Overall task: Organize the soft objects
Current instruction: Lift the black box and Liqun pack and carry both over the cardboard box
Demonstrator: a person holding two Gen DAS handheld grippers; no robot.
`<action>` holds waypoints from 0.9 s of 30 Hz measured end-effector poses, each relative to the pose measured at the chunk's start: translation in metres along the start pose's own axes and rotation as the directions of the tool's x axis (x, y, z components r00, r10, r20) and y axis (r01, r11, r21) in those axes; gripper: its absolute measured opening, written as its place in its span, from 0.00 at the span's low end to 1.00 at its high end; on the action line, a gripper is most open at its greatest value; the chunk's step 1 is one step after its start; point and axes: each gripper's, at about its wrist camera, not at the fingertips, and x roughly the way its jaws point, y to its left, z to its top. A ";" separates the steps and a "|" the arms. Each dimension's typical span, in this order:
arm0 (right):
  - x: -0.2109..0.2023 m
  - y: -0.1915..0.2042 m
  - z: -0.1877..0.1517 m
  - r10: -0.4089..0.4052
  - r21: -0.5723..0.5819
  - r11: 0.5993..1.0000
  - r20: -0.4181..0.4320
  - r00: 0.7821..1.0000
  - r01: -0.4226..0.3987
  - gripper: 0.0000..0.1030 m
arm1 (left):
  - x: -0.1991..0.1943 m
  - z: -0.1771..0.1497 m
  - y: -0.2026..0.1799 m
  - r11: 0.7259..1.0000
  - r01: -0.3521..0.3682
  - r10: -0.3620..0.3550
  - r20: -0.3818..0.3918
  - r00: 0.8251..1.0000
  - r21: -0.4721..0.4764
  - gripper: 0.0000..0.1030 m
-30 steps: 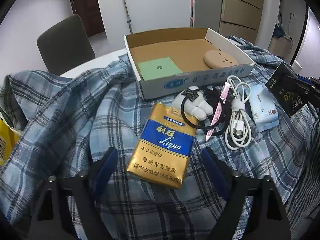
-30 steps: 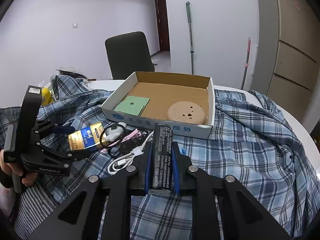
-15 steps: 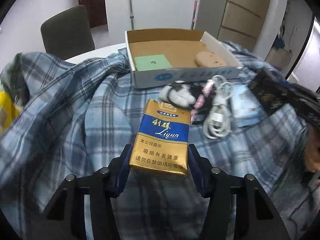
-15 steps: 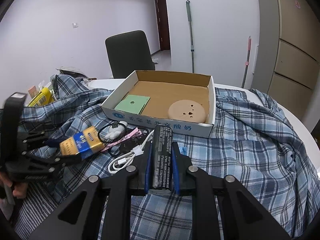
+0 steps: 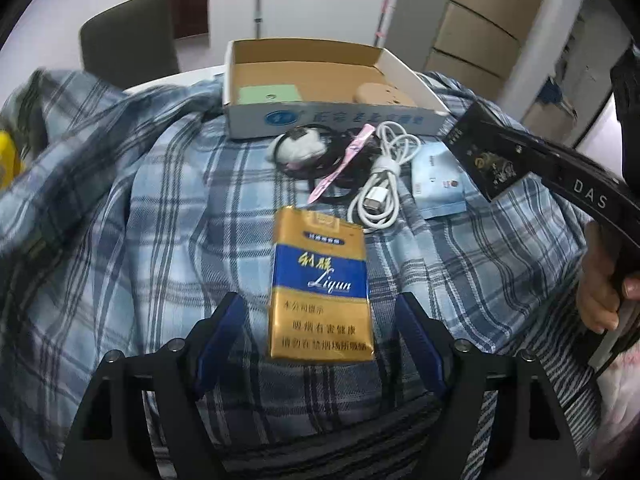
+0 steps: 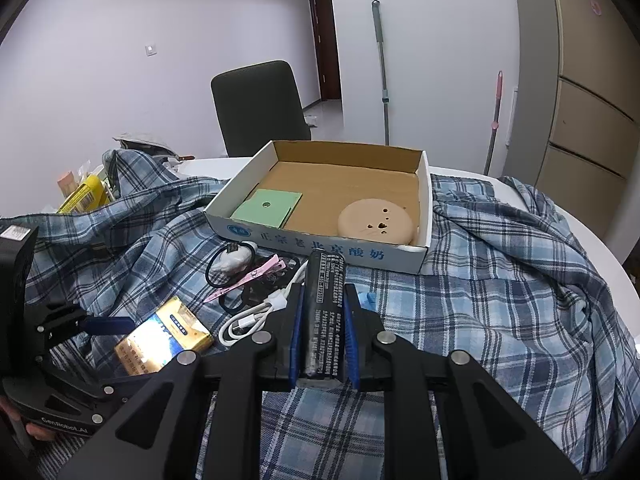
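A gold and blue cigarette pack (image 5: 320, 280) lies flat on the plaid shirt (image 5: 160, 220). My left gripper (image 5: 319, 298) straddles its near end. Its jaws are opening, and there is a gap between each blue pad and the pack. From the right wrist view the pack (image 6: 164, 336) sits beside the left gripper (image 6: 92, 332). My right gripper (image 6: 324, 292) is shut on a black printed box (image 6: 325, 312), held just above the cloth. That black box (image 5: 486, 160) also shows at the right of the left wrist view. An open cardboard box (image 6: 320, 246) holds a green card (image 6: 266, 208) and a beige round pad (image 6: 374, 222).
Between the pack and the cardboard box (image 5: 320, 116) lie a white plush in a black hair tie (image 5: 298, 148), a pink hair clip (image 5: 344, 164), a coiled white cable (image 5: 380, 184) and a pale blue packet (image 5: 436, 184). A dark chair (image 6: 258, 108) stands behind the table. Yellow packets (image 6: 86, 196) sit far left.
The left gripper closed on the cigarette pack, drew it toward the near side away from the pile, then spread its jaws off it. The right gripper and its black box stayed still.
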 end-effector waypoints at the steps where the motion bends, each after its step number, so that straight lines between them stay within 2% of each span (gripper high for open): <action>1: 0.000 0.000 0.000 0.001 0.002 1.000 -0.001 1.000 -0.001 0.17 | 0.003 0.004 0.000 1.000 -0.015 0.015 -0.009 1.000 0.024 0.77; 6: 0.001 -0.001 -0.001 -0.001 0.005 1.000 -0.006 1.000 0.001 0.17 | 0.020 0.014 -0.005 0.993 -0.075 0.079 -0.044 0.996 0.092 0.77; 11: 0.005 0.000 -0.002 -0.009 0.004 1.000 -0.016 1.000 0.009 0.17 | 0.026 0.016 -0.006 0.992 -0.081 0.083 -0.024 0.996 0.092 0.77; 15: 0.005 0.001 -0.003 -0.018 -0.009 1.000 -0.007 1.000 0.018 0.17 | 0.026 0.015 0.001 0.996 -0.055 0.056 -0.005 0.998 0.070 0.77; 16: 0.005 0.002 -0.004 -0.022 -0.011 1.000 -0.004 1.000 0.022 0.17 | 0.025 0.015 0.001 0.996 -0.055 0.055 0.004 0.999 0.070 0.74; 18: 0.006 0.003 -0.004 -0.029 -0.017 0.999 0.003 1.000 0.029 0.17 | 0.025 0.014 0.000 0.995 -0.062 0.062 0.012 0.998 0.073 0.58; 19: 0.006 0.004 -0.005 -0.032 -0.020 0.999 0.009 0.999 0.032 0.17 | 0.025 0.013 0.000 0.995 -0.063 0.062 0.008 0.998 0.072 0.54; 21: 0.005 0.005 -0.005 -0.030 -0.023 0.999 0.016 0.999 0.031 0.17 | 0.025 0.011 0.003 0.997 -0.057 0.057 0.003 0.998 0.053 0.54; 27: 0.006 0.005 -0.006 -0.026 -0.022 0.999 0.047 0.999 0.027 0.17 | 0.006 0.006 0.006 0.999 -0.018 0.014 0.109 0.994 0.039 0.53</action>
